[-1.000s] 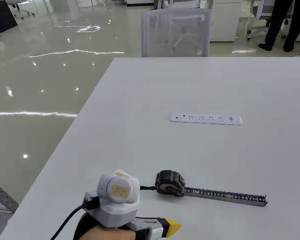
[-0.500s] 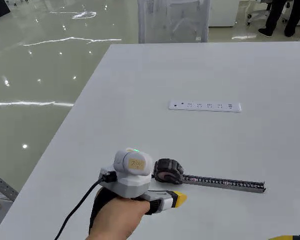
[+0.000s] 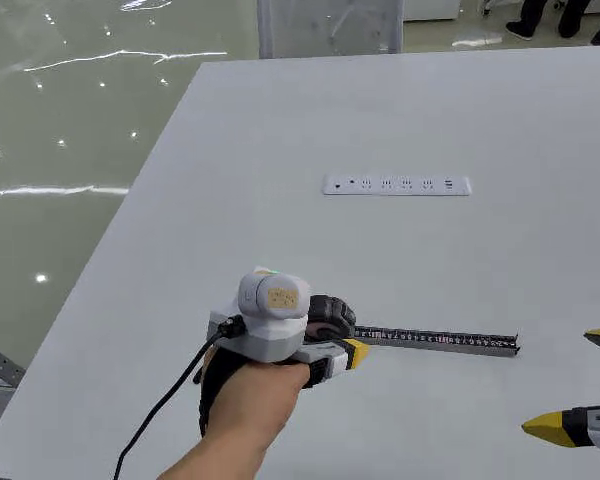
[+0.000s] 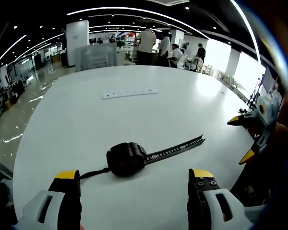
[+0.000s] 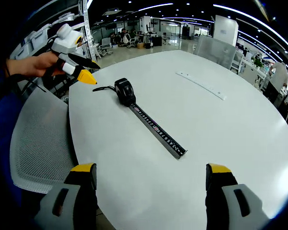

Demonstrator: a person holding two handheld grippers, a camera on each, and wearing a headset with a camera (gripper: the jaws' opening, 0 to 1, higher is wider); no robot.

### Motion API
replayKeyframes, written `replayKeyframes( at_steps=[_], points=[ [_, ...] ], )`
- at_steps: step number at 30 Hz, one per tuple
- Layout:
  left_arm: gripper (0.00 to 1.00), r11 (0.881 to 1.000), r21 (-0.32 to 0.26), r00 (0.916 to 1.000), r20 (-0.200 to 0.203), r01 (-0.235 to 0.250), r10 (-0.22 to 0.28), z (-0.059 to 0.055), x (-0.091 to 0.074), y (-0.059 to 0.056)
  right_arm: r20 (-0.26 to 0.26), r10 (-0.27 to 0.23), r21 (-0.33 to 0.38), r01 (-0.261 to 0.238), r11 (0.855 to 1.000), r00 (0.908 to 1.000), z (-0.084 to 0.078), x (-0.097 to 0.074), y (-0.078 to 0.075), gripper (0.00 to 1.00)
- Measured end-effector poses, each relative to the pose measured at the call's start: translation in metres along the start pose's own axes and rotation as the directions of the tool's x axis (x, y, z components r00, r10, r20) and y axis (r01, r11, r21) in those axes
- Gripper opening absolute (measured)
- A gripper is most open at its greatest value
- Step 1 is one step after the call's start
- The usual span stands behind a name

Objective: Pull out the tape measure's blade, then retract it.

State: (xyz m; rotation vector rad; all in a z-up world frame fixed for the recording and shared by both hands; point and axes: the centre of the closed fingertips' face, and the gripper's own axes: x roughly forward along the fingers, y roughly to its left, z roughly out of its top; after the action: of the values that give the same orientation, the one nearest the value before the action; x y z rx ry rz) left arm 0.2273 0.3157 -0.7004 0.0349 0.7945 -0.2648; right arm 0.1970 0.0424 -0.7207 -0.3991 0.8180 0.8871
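Observation:
A black tape measure [image 3: 331,314] lies on the white table [image 3: 280,150] with its blade [image 3: 435,341] pulled out to the right, flat on the surface. My left gripper [image 3: 336,345] is open just behind the case, one yellow tip beside it. In the left gripper view the case [image 4: 126,158] sits ahead of the two spread jaws of that gripper [image 4: 134,175], untouched, with its strap trailing left. My right gripper [image 3: 580,385] is open at the lower right, short of the blade's end. In the right gripper view the blade hook [image 5: 179,152] lies ahead of the right gripper [image 5: 151,168].
A white power strip [image 3: 397,185] lies farther back on the table. A mesh chair [image 3: 330,25] stands at the far edge and another [image 5: 38,139] by the near edge. The table's left edge drops to a glossy floor [image 3: 70,120]. People stand in the background.
My left gripper has moved forward and now reaches the tape measure's case. The right gripper's yellow tips have come in at the lower right. The tape measure has stayed put.

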Motion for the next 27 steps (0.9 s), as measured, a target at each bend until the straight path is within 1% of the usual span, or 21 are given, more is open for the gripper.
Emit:
replayKeyframes(
  at_steps=[3,5,9,12,14,20,23,26,27],
  points=[
    [0.89,1.000,-0.016,0.9999,0.012,-0.005,0.006,0.004,0.005,0.001,-0.026,0.015,-0.028,-0.016,0.999,0.9995,-0.004,0.006,-0.006,0.89],
    [0.89,1.000,-0.016,1.0000,0.007,-0.006,0.006,0.005,0.010,0.001,-0.035,0.028,-0.042,-0.030,0.999,0.9990,-0.005,0.010,-0.009,0.89],
    [0.89,0.999,-0.028,0.9995,0.016,-0.027,0.028,0.009,0.020,0.005,-0.073,0.044,-0.092,-0.050,0.994,0.9964,-0.011,0.019,-0.015,0.86],
    [0.88,0.999,-0.038,0.9989,0.023,-0.040,0.041,0.011,0.026,0.008,-0.096,0.051,-0.115,-0.062,0.991,0.9940,-0.014,0.024,-0.020,0.85],
    [0.87,0.998,-0.031,0.9987,0.019,-0.047,0.047,0.011,0.031,0.008,-0.108,0.058,-0.125,-0.071,0.990,0.9925,-0.015,0.027,-0.024,0.84],
    [0.87,0.997,-0.045,0.9984,0.008,-0.055,0.055,0.009,0.043,0.011,-0.142,0.078,-0.155,-0.100,0.983,0.9868,-0.018,0.037,-0.035,0.82],
    [0.86,0.997,-0.060,0.9985,-0.008,-0.055,0.055,0.005,0.050,0.011,-0.163,0.089,-0.176,-0.118,0.977,0.9826,-0.019,0.043,-0.040,0.81],
    [0.85,0.996,-0.065,0.9980,-0.012,-0.064,0.063,0.003,0.055,0.013,-0.180,0.098,-0.194,-0.133,0.972,0.9789,-0.020,0.047,-0.044,0.80],
    [0.85,0.995,-0.076,0.9980,-0.012,-0.062,0.062,0.003,0.057,0.013,-0.185,0.101,-0.199,-0.138,0.970,0.9775,-0.020,0.048,-0.045,0.80]
  ],
)
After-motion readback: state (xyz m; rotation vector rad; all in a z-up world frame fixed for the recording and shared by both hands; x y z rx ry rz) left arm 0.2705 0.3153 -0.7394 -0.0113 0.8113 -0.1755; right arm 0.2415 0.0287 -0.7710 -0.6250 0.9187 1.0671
